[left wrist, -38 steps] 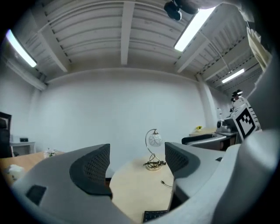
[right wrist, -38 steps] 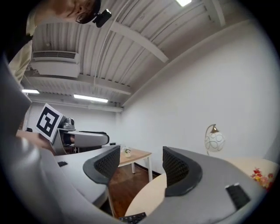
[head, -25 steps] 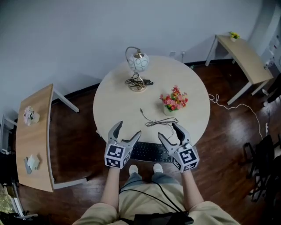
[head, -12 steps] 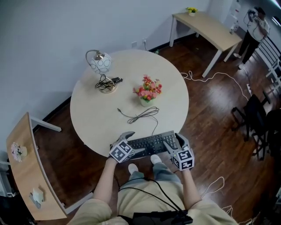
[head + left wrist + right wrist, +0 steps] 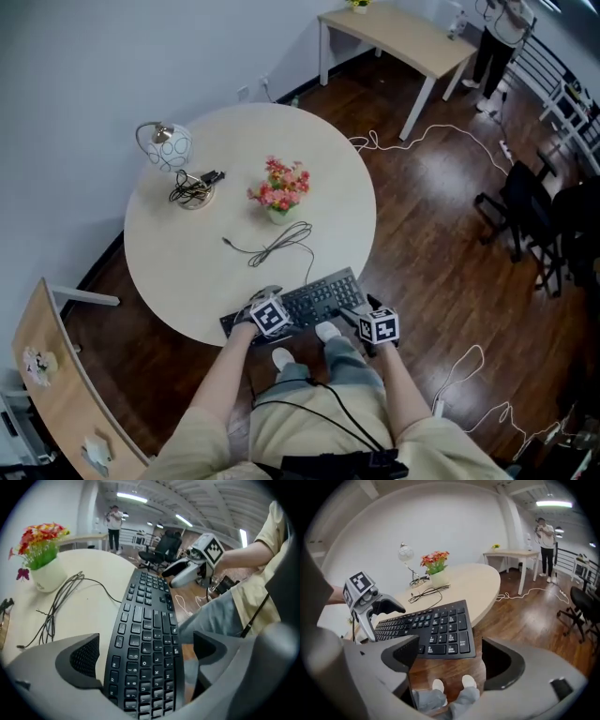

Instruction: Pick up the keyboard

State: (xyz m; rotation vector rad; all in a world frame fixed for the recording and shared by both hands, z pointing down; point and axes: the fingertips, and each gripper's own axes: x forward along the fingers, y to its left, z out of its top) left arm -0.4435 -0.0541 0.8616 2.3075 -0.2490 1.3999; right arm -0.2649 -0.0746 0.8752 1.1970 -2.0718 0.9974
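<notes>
A black keyboard (image 5: 314, 292) lies at the near edge of the round cream table (image 5: 187, 253), its front edge and right end hanging over the rim. My left gripper (image 5: 265, 314) is at its left end. In the left gripper view the keyboard (image 5: 145, 620) runs lengthwise between the opening jaws of that gripper (image 5: 146, 651), with a small gap on each side. My right gripper (image 5: 366, 319) is at the right end, also opening. In the right gripper view the keyboard's number-pad end (image 5: 450, 632) sits just inside that gripper (image 5: 451, 654), untouched by its pads.
A coiled cable (image 5: 277, 246) runs from the keyboard past a white pot of red flowers (image 5: 279, 197). A lamp (image 5: 167, 145) stands at the table's far left. My knees (image 5: 319, 375) are under the keyboard. A desk (image 5: 403, 33), a standing person (image 5: 497, 37) and office chairs (image 5: 525, 206) are beyond.
Both grippers have come down from above the table edge to the keyboard's two ends, and their jaws have spread wider. The head view has swung, so the table sits further left.
</notes>
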